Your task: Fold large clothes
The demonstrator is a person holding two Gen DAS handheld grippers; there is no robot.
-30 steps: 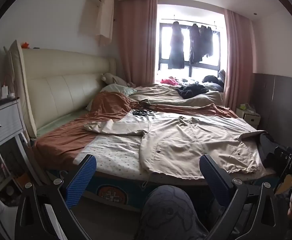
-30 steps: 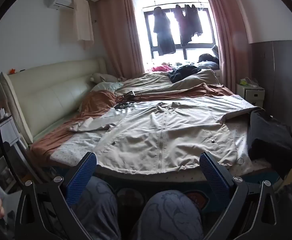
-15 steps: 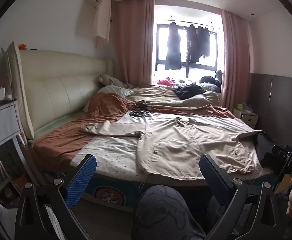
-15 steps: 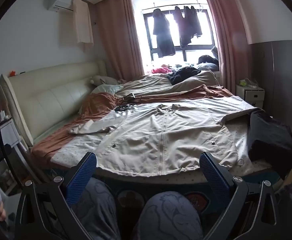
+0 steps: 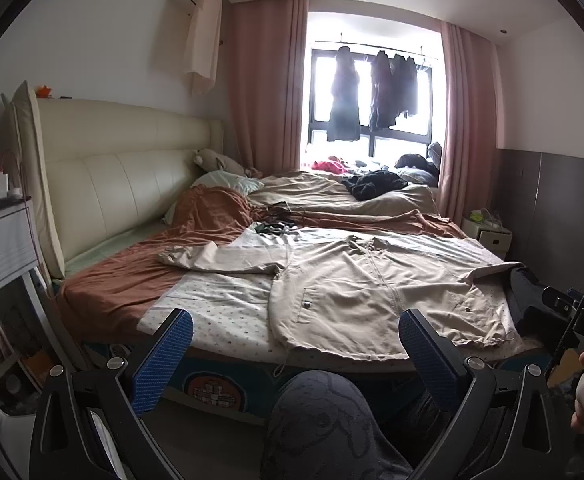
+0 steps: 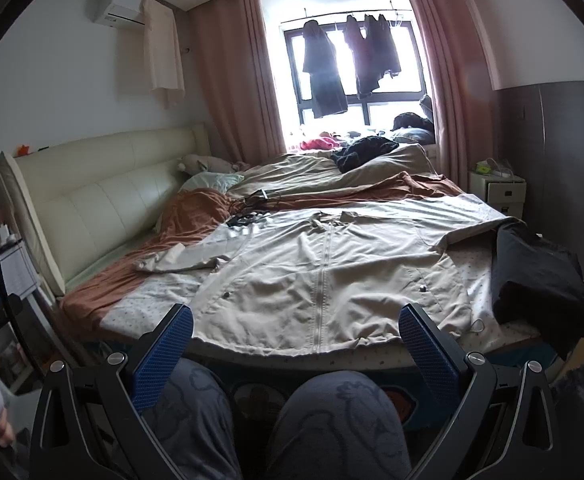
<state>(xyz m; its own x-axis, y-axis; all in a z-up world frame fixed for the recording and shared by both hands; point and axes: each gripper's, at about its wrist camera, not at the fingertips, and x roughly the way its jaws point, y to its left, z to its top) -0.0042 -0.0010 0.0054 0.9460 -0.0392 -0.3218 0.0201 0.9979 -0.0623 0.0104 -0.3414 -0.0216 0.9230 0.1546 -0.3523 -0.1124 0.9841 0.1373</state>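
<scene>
The bed (image 6: 220, 354) carries a spread beige jacket (image 6: 324, 276) beside dark clothes (image 6: 540, 280).

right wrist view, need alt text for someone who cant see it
A beige zip-front jacket lies spread flat, front up, across the near end of a bed, with a dark folded garment at its right. The open right tool hovers short of the jacket's hem, above the person's knees. Dark clothes hang in the bright window behind.
</scene>
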